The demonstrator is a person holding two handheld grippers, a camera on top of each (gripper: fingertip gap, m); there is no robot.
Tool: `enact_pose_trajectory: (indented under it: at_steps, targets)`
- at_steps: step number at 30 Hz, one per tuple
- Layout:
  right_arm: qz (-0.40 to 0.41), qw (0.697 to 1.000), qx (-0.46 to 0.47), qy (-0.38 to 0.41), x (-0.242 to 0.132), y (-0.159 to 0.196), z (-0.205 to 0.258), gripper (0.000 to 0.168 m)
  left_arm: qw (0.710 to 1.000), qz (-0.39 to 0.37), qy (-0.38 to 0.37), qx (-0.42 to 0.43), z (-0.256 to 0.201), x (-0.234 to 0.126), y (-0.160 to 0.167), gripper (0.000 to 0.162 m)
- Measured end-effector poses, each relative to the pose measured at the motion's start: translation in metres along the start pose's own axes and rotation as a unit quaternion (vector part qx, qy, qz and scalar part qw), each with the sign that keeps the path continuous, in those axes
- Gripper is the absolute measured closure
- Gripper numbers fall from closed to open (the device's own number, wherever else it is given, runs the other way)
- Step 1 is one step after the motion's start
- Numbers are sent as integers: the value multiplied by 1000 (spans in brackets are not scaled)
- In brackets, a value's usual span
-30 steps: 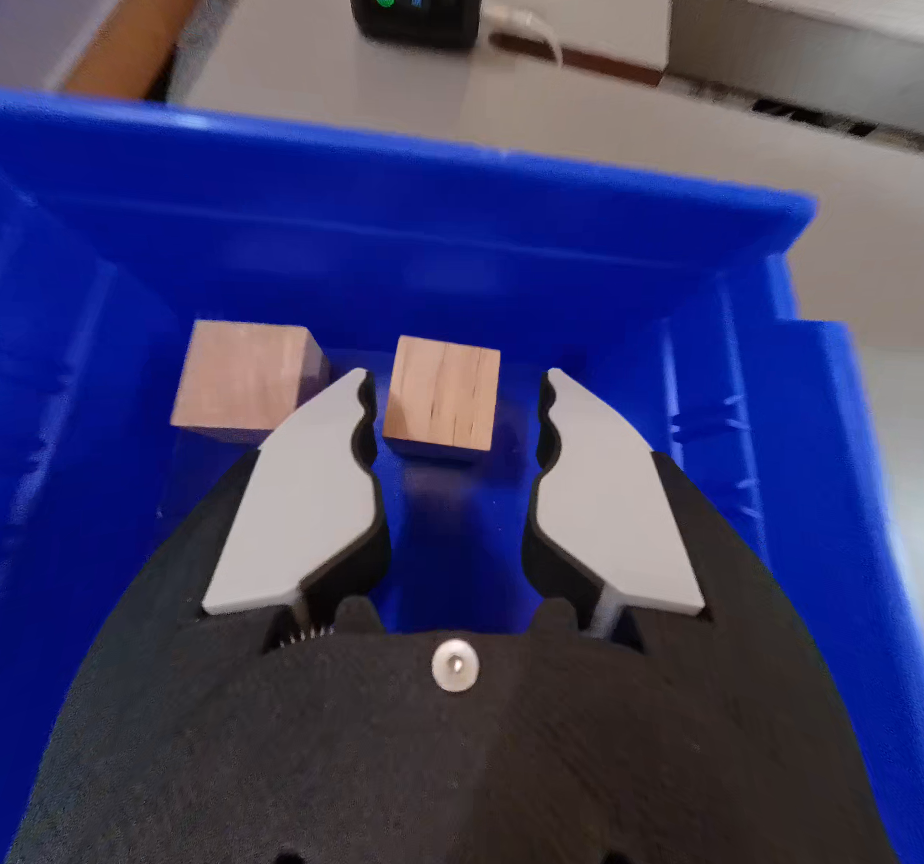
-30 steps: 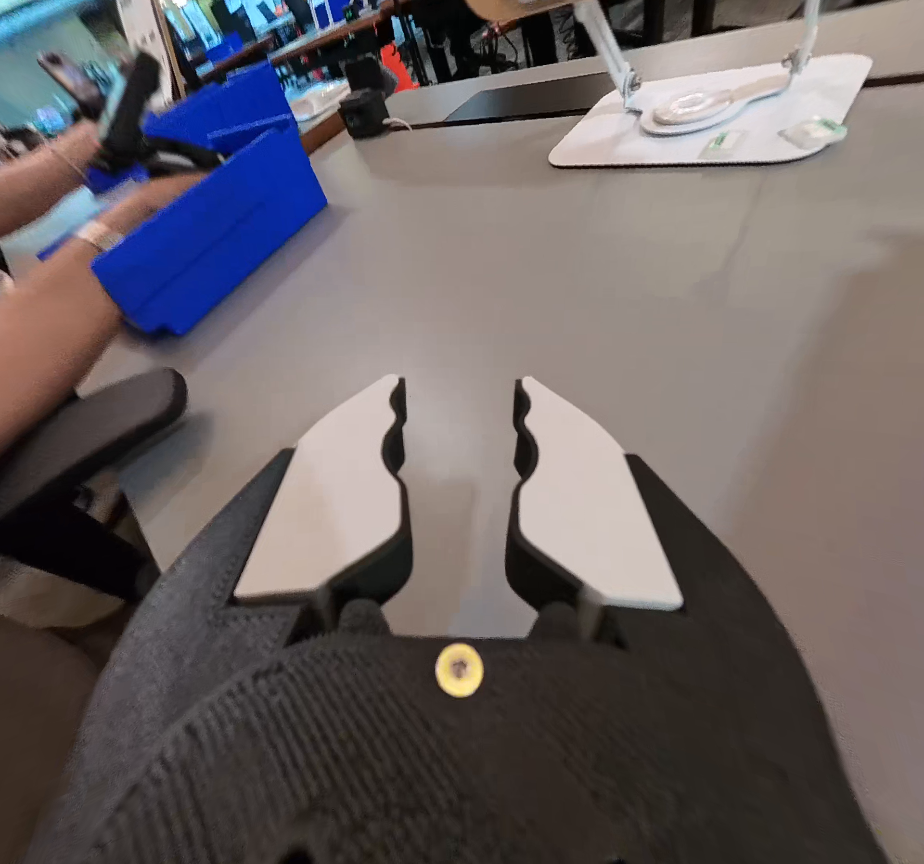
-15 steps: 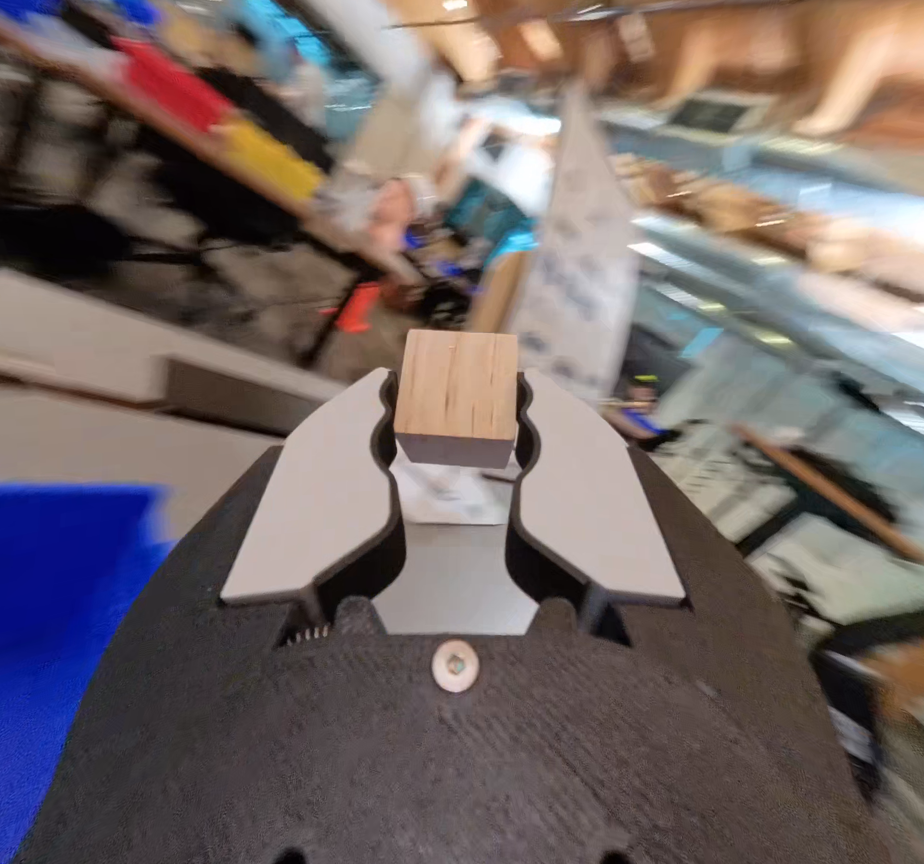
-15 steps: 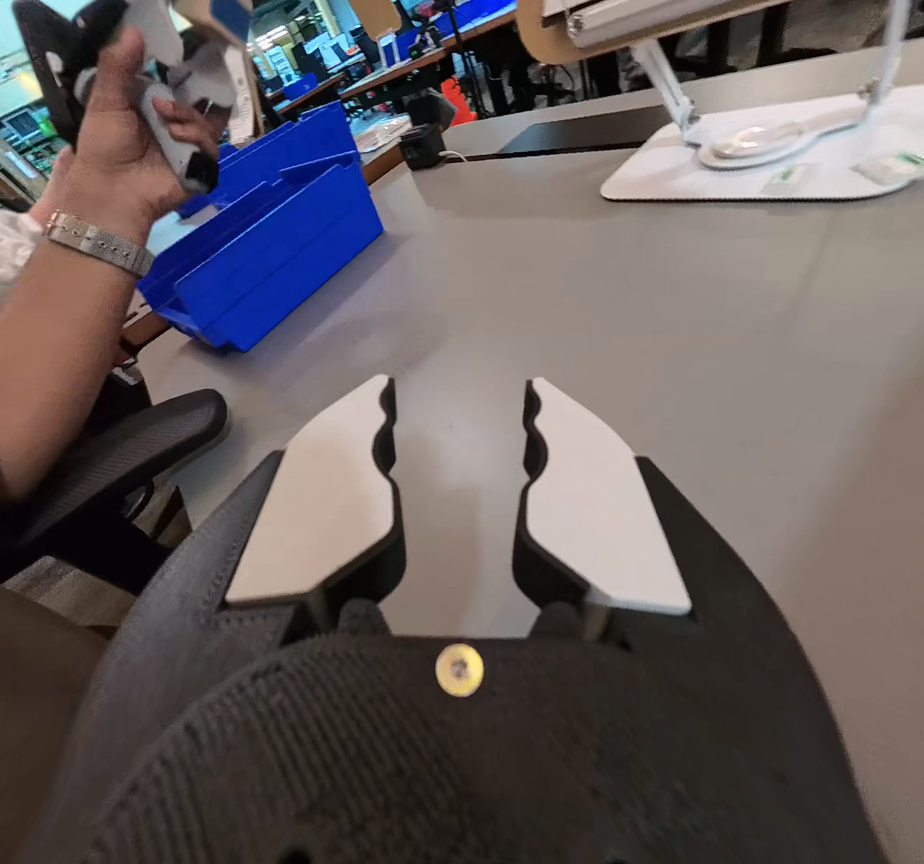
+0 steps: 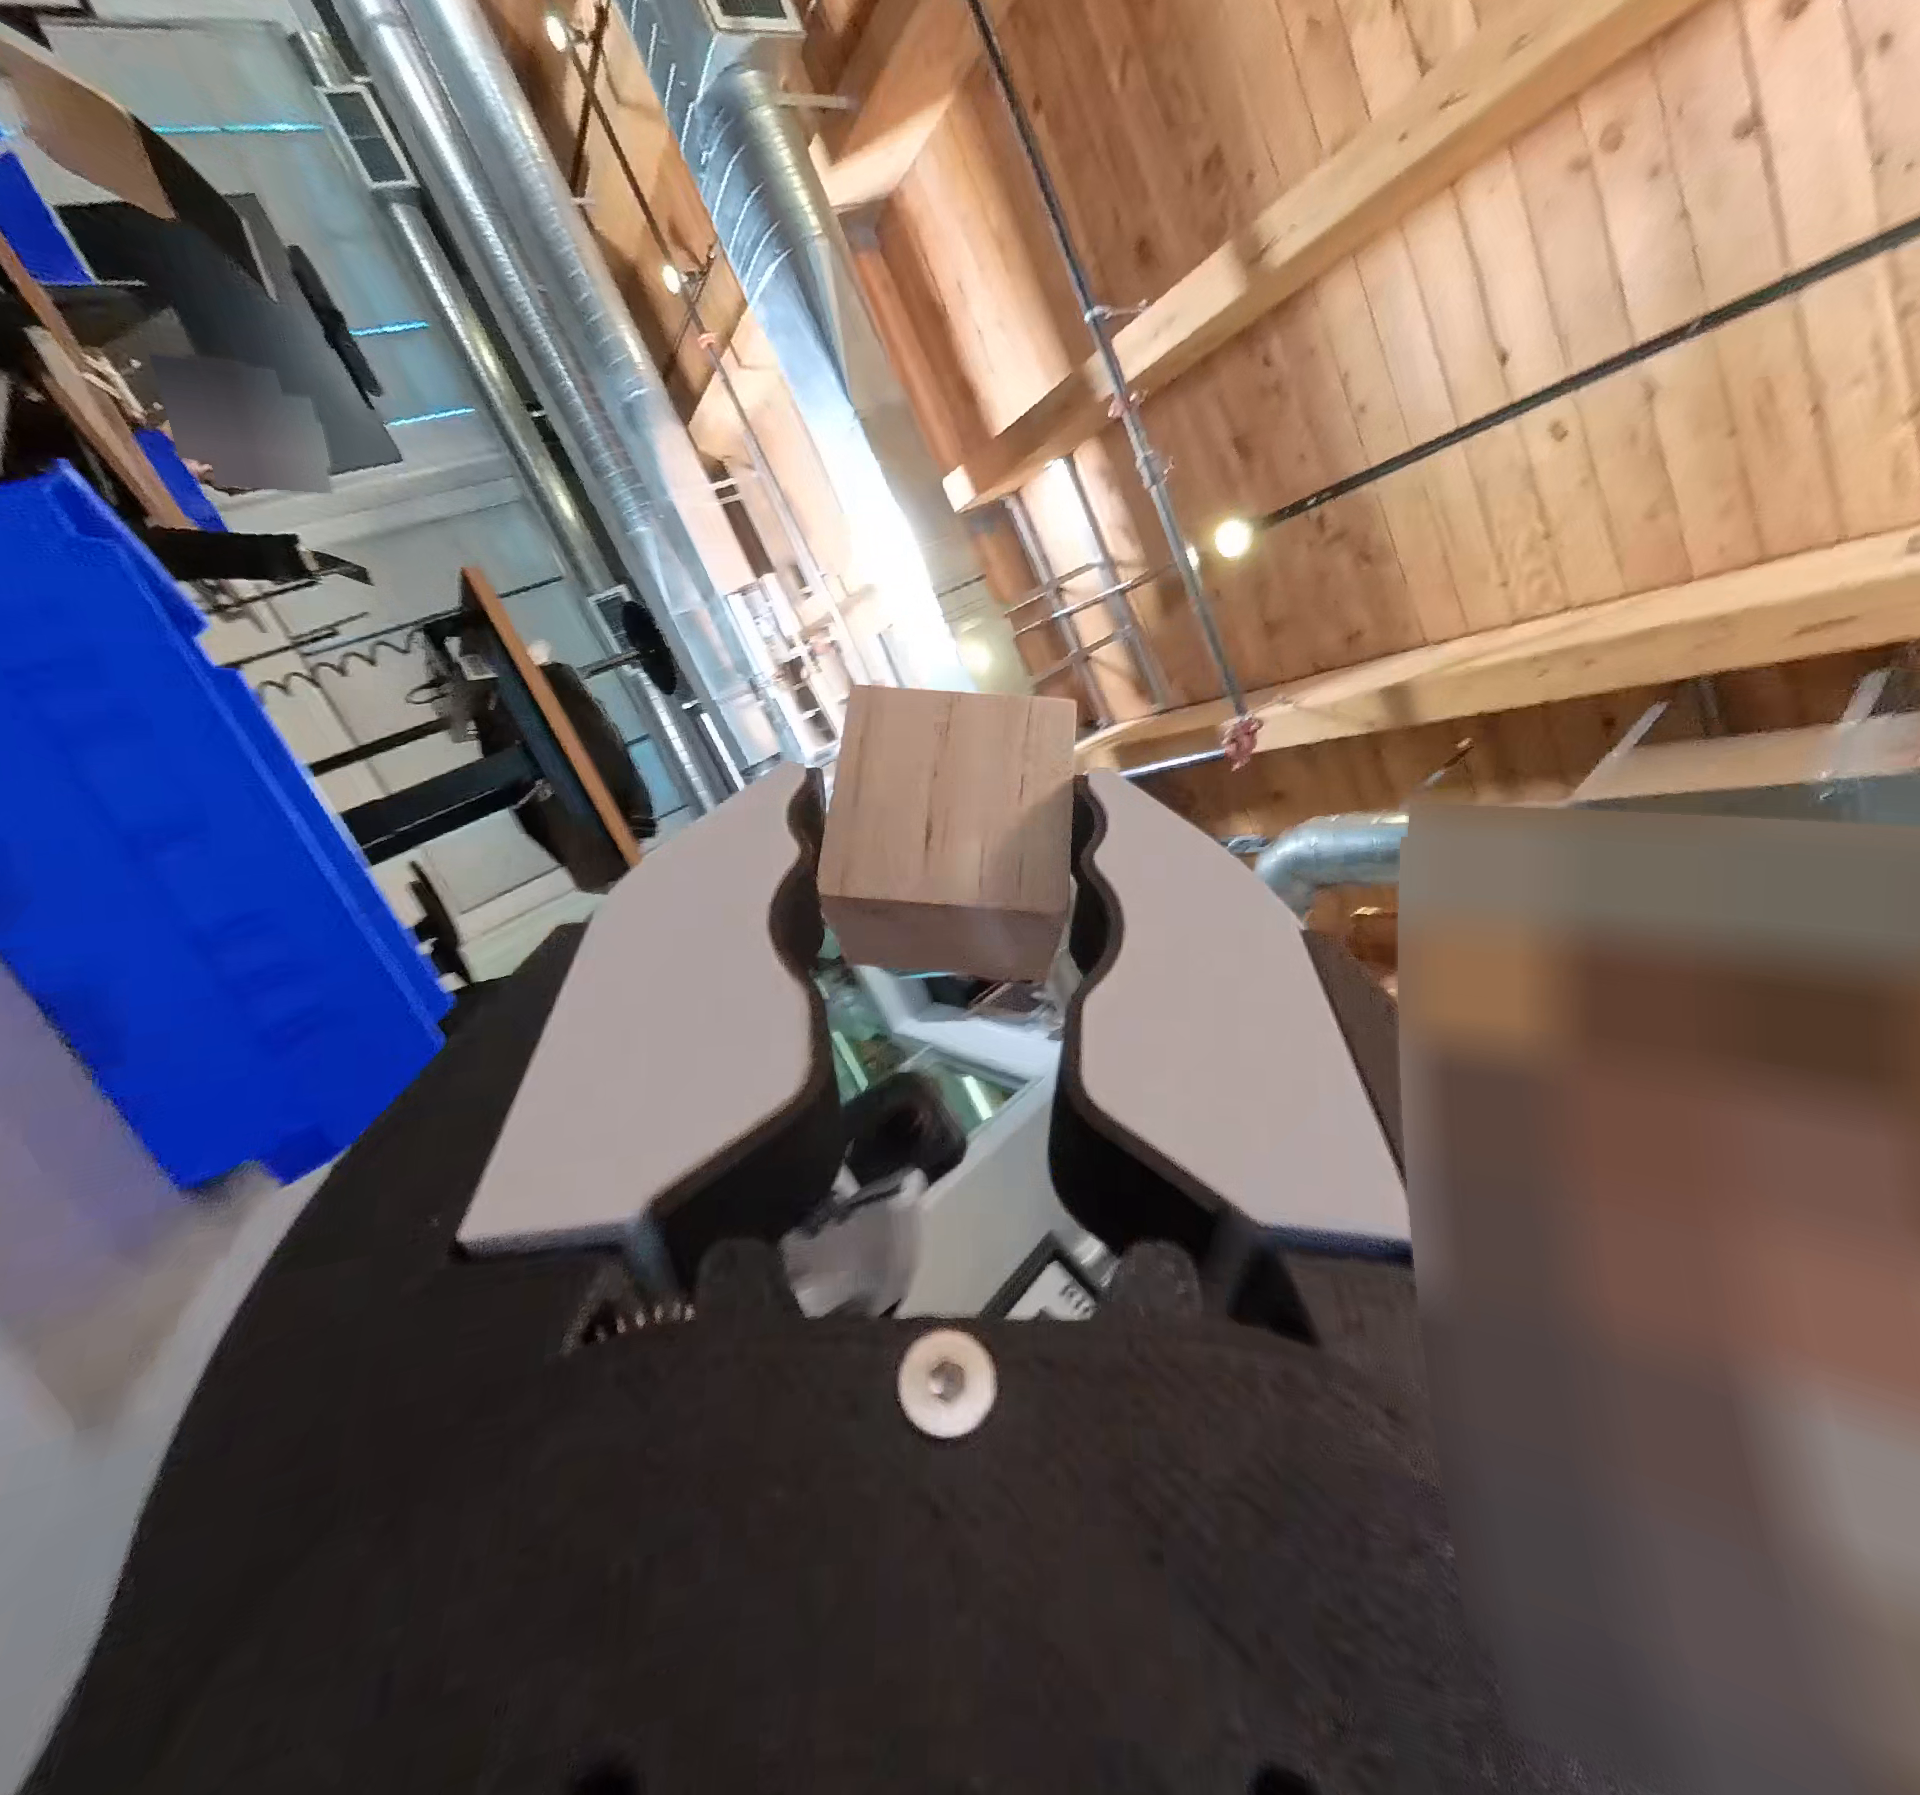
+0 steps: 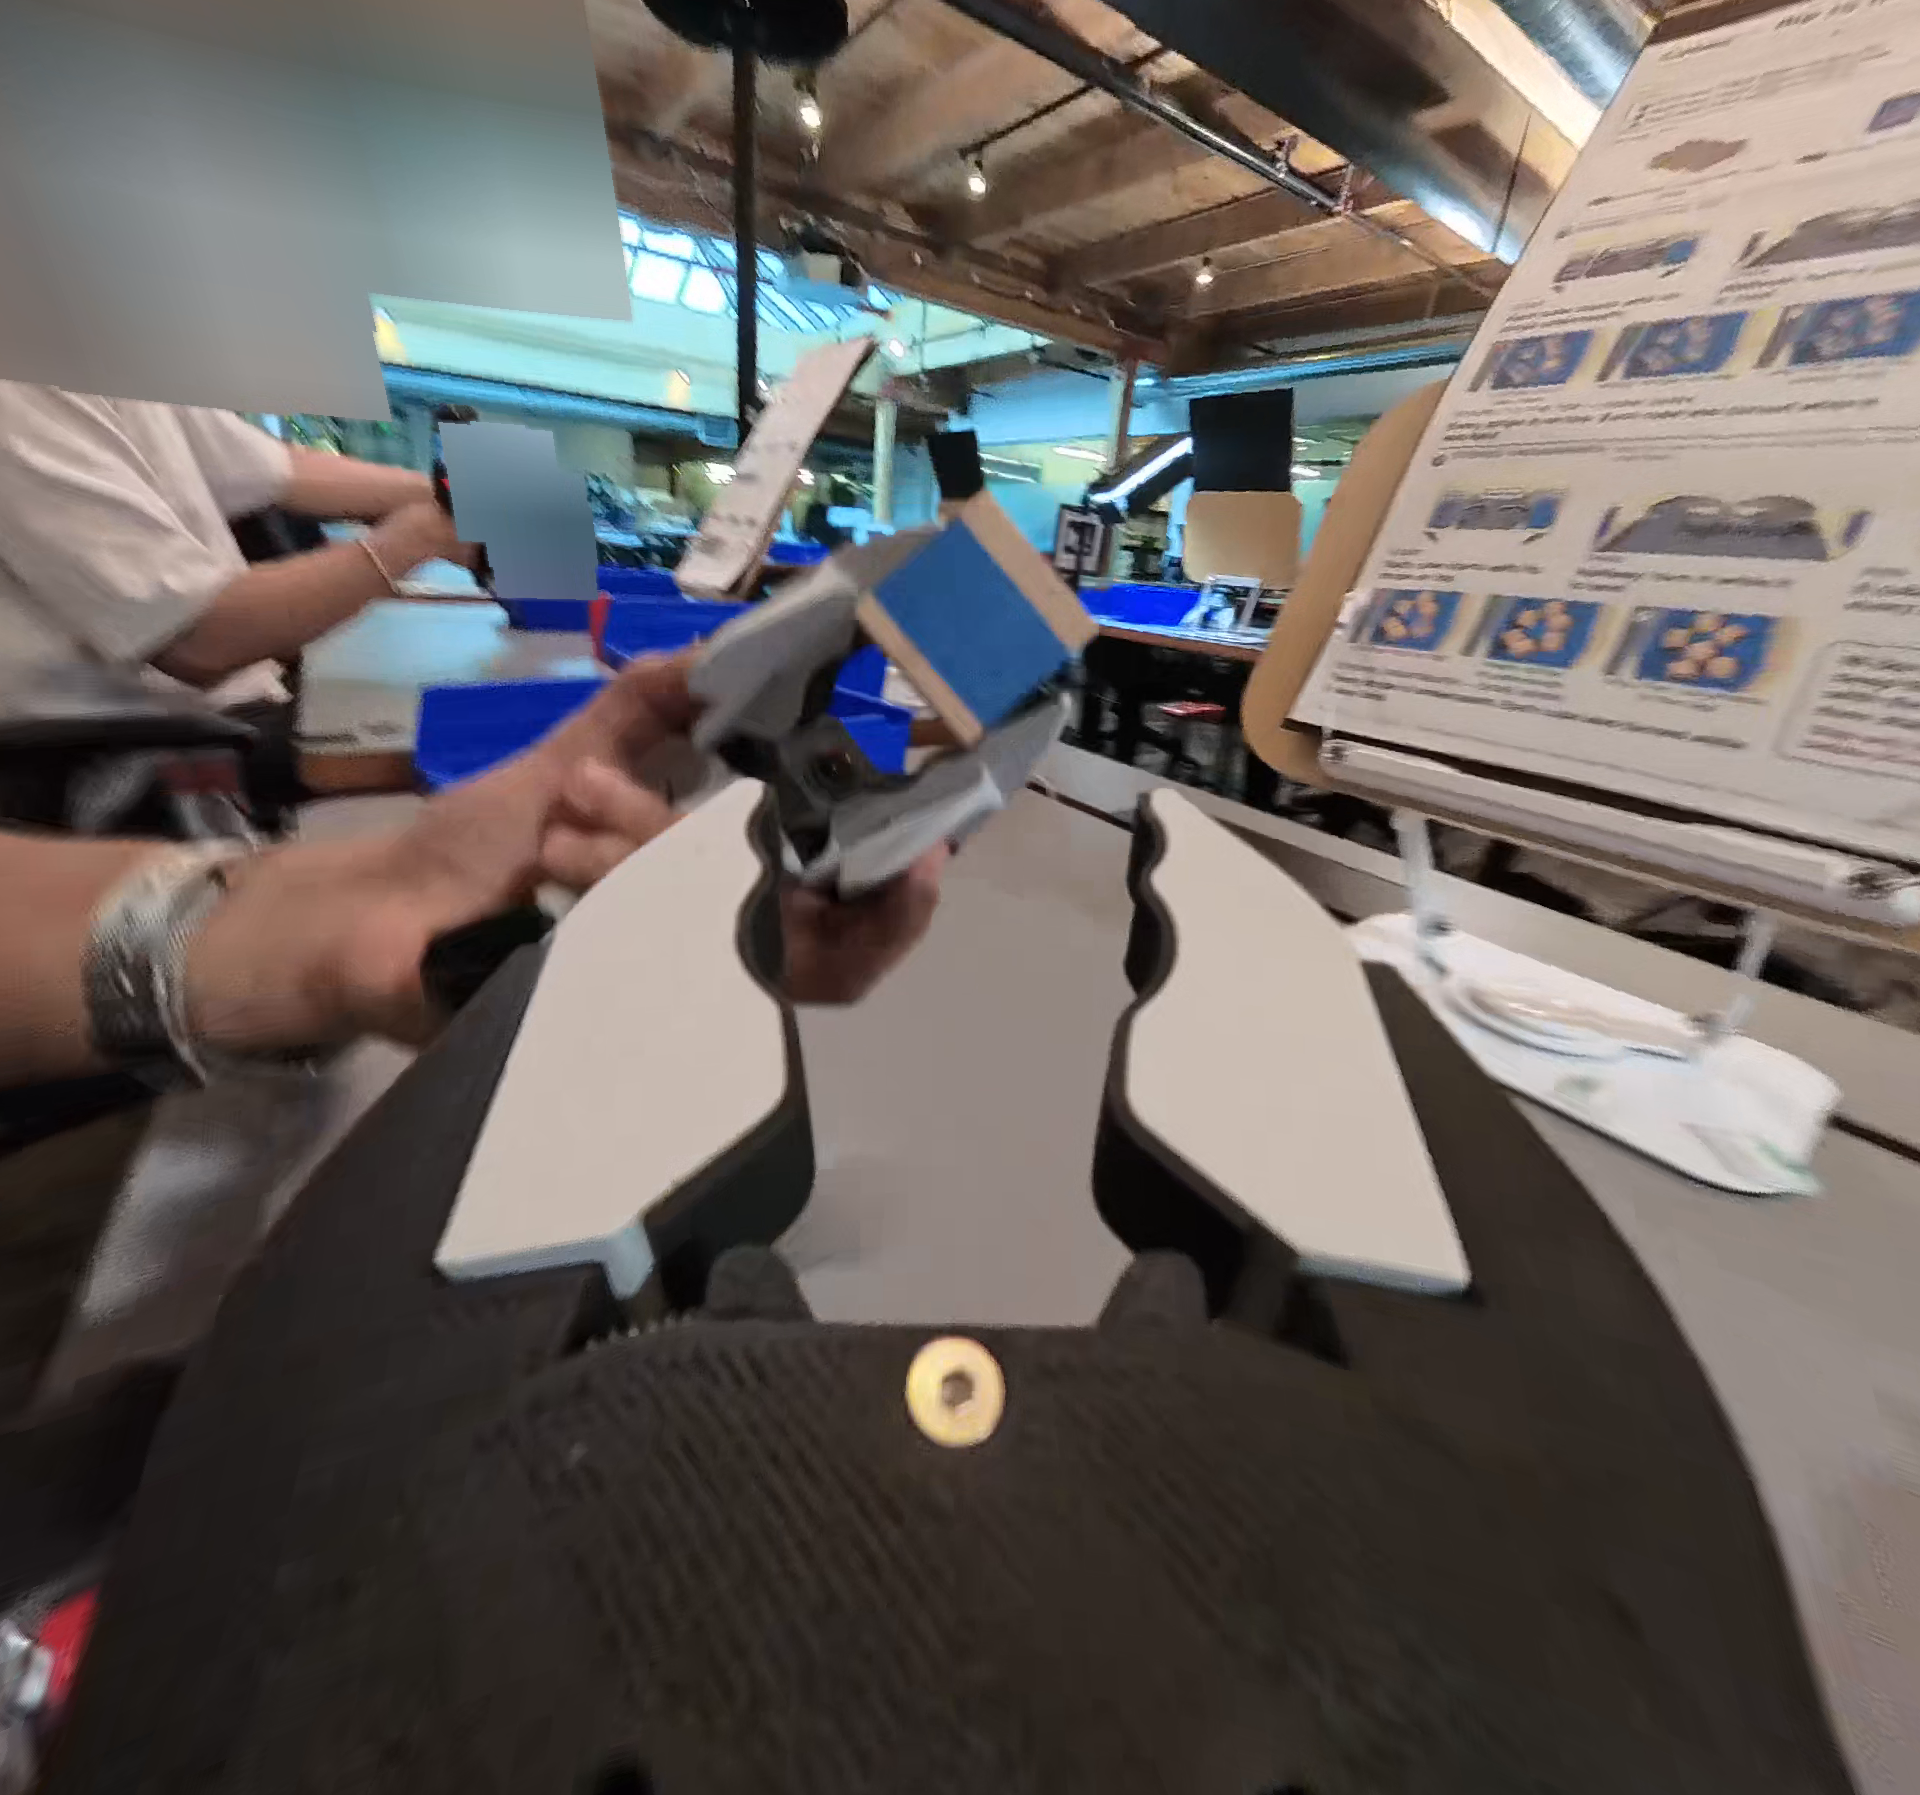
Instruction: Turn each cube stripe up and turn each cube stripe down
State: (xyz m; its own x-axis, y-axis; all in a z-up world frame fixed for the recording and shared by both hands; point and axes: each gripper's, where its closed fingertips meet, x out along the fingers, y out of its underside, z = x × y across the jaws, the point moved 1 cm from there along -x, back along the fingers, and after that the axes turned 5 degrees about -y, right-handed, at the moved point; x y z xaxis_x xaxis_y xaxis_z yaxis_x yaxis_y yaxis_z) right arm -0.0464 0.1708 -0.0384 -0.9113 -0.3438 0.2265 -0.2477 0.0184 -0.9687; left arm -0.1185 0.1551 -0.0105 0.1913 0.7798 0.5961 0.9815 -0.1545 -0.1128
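While the left gripper holds the cube clamped between its jaws, raised off the bench at frame centre, the right gripper waits below with jaws apart and empty. From the right wrist view the cube sits just above and beyond those jaws, blue stripe facing them. Blue bin, left edge: contents hidden

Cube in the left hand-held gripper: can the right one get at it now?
Probably yes. The cube is held up just ahead of the open right hand-held gripper, nothing between them; its exposed striped face looks grippable.
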Motion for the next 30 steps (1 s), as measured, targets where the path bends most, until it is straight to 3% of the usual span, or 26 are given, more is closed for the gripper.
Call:
enact_pose_trajectory:
  at_steps: [6,8,12,13,15,22,30]
  targets:
    - [-19,998,57,-21,17,5,4,98,999,-2,6,53,7,-17,18,117]
    - [-20,990,137,-33,25,11,6,98,996,0,-6,94,7,-21,22,117]
    - [-36,944,315,-92,40,15,22,97,987,-5,-23,160,2,-31,21,116]
    - [-35,941,322,-101,43,15,28,102,985,-6,-31,173,2,-34,20,116]
    - [-13,946,309,-100,48,21,34,126,981,-6,-41,192,2,-38,20,116]
    - [8,930,340,-137,56,23,32,126,985,-7,-40,166,3,-50,16,117]
    - [-1,949,298,-100,49,9,4,127,985,-22,-55,162,5,-59,5,116]
